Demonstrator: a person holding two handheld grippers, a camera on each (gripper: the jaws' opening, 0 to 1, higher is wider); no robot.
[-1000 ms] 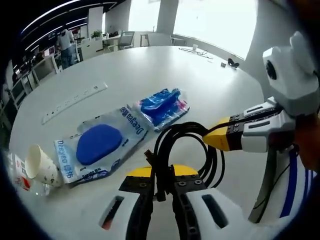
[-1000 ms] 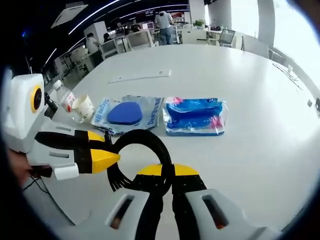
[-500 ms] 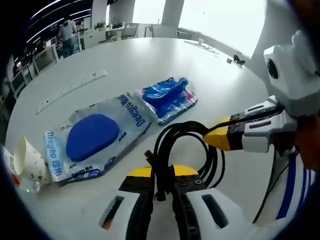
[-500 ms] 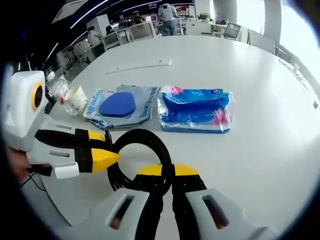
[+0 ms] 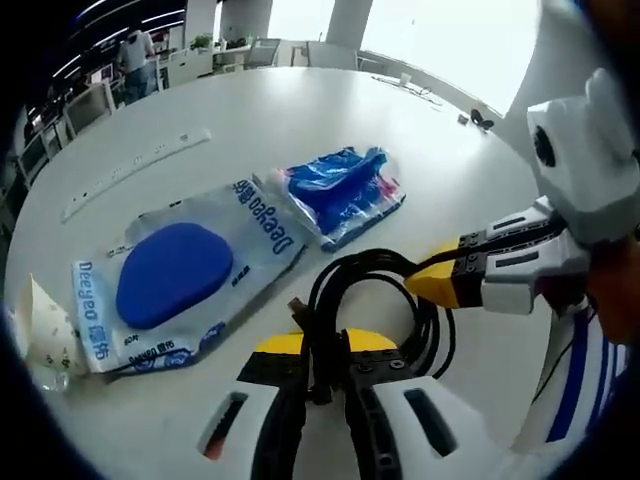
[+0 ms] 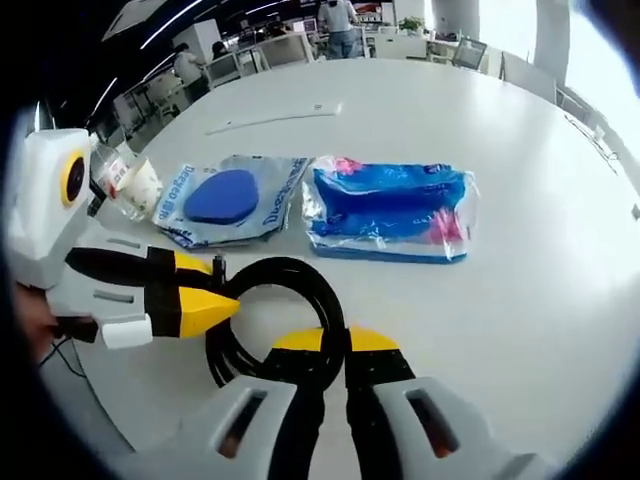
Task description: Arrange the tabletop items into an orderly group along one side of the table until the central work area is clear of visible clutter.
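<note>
Both grippers hold one coiled black cable above the desk.
Left gripper [image 5: 322,352] and right gripper [image 6: 334,345] clamp the cable [image 6: 290,283], keeping its loops together near the desk's [image 6: 520,300] edge beside two packets [image 6: 390,210].

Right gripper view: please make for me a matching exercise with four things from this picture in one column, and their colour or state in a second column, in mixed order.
Things:
1. cable
2. paper cup
3. blue wrapped pack
4. power strip

States:
A. lies flat at the far side, alone
B. black, coiled, held by both tongs
C. lies on its side near a bottle
D. lies beside the pouch with the blue oval

Pairs: 1-B, 2-C, 3-D, 4-A
</note>
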